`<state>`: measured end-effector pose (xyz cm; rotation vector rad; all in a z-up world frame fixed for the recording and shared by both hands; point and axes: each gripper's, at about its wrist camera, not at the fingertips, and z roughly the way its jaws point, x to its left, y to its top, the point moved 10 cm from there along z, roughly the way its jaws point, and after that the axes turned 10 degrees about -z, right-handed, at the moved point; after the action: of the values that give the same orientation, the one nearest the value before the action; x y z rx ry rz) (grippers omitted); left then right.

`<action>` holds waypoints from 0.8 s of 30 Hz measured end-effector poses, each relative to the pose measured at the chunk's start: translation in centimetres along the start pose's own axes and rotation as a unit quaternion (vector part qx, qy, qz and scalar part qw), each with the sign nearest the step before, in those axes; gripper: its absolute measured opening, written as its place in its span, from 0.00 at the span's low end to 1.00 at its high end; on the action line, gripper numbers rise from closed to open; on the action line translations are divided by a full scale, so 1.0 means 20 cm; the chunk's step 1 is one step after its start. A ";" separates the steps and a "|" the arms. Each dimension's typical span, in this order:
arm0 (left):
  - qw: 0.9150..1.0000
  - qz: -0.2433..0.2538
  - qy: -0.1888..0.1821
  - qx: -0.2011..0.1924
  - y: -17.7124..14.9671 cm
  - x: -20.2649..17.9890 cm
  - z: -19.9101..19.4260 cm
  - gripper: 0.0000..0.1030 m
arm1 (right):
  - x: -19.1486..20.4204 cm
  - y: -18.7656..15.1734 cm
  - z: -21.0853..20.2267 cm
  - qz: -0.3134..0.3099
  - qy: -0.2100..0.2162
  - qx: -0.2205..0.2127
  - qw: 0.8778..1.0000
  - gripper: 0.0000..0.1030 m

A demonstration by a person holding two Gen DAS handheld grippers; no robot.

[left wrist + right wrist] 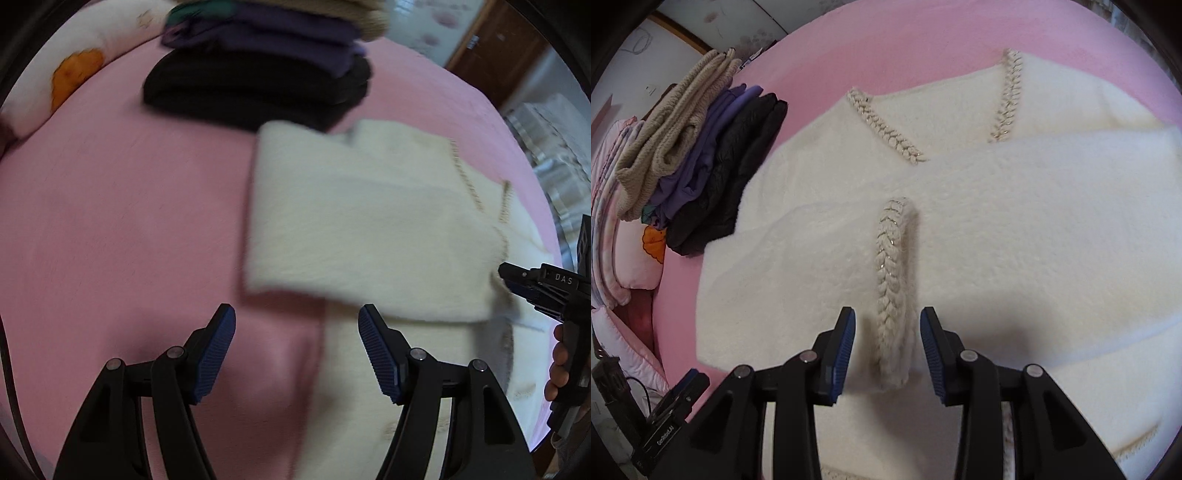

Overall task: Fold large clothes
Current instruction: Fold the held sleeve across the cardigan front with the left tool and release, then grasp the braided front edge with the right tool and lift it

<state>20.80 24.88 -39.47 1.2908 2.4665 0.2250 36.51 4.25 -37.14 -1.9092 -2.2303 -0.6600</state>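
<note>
A fluffy cream cardigan [997, 221] with braided trim lies on the pink bed [886, 48], a sleeve folded across its body. It also shows in the left wrist view [369, 229]. My left gripper [297, 343] is open and empty, over the pink sheet at the cardigan's left edge. My right gripper [888, 349] is open, its jaws either side of a braided cuff [892, 295] without touching it. The right gripper also shows in the left wrist view [524, 286], at the cardigan's right edge.
A stack of folded clothes [713, 162], beige, purple and black, sits on the bed beyond the cardigan, also in the left wrist view [266, 70]. A pillow with an orange print [74, 77] lies at the bed's head. A wooden door [498, 48] stands behind.
</note>
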 end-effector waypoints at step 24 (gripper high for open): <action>0.998 -0.060 -0.012 -0.003 0.05 -0.13 0.23 0.65 | 0.02 0.37 -0.76 -0.095 -0.065 -0.204 0.972 0.13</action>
<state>24.68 23.14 -42.90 1.1318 2.5101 0.1856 40.84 -0.87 -21.56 -1.9712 -2.5414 -1.1329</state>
